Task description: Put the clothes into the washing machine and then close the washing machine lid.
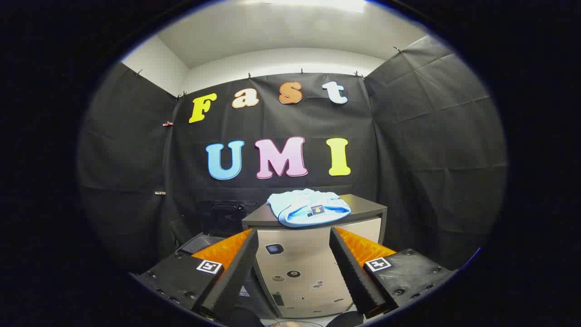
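Jaws stand spread wide on the gripper (pixel 294 268), holding nothing. Beyond them, at the frame's centre, pale blue clothes (pixel 308 207) lie folded atop the closed washing machine (pixel 304 277).

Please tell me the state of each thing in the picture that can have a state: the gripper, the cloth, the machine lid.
Gripper: open, fingers spread, holding nothing.
Cloth: light blue, bunched, lying on the lid beyond the fingers, untouched.
Lid: dark, down flat on the washer, shut.
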`<act>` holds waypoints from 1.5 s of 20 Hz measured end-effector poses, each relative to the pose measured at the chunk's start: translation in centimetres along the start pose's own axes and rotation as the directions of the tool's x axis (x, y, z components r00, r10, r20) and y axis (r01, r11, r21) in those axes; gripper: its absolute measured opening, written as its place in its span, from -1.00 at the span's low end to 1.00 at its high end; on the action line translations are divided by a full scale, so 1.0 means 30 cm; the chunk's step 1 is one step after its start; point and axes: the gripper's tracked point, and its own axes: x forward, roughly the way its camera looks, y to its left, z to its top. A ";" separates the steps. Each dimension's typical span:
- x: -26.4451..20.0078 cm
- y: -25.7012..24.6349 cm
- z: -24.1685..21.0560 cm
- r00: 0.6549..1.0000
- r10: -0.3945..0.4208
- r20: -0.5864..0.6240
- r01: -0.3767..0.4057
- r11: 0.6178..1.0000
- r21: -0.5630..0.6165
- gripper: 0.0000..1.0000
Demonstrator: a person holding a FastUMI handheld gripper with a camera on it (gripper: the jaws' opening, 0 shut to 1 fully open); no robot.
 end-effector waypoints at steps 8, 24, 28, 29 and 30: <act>0.016 0.005 -0.009 1.000 0.014 -0.018 -0.014 1.000 0.001 0.97; 0.126 0.010 0.118 0.999 0.022 0.026 -0.022 1.000 0.021 0.97; 0.205 0.004 0.141 1.000 0.019 0.020 -0.019 1.000 0.023 0.97; 0.229 0.002 0.149 1.000 0.018 0.020 -0.019 0.999 0.026 0.97; 0.255 0.000 0.151 1.000 0.018 0.019 -0.018 0.999 0.030 0.96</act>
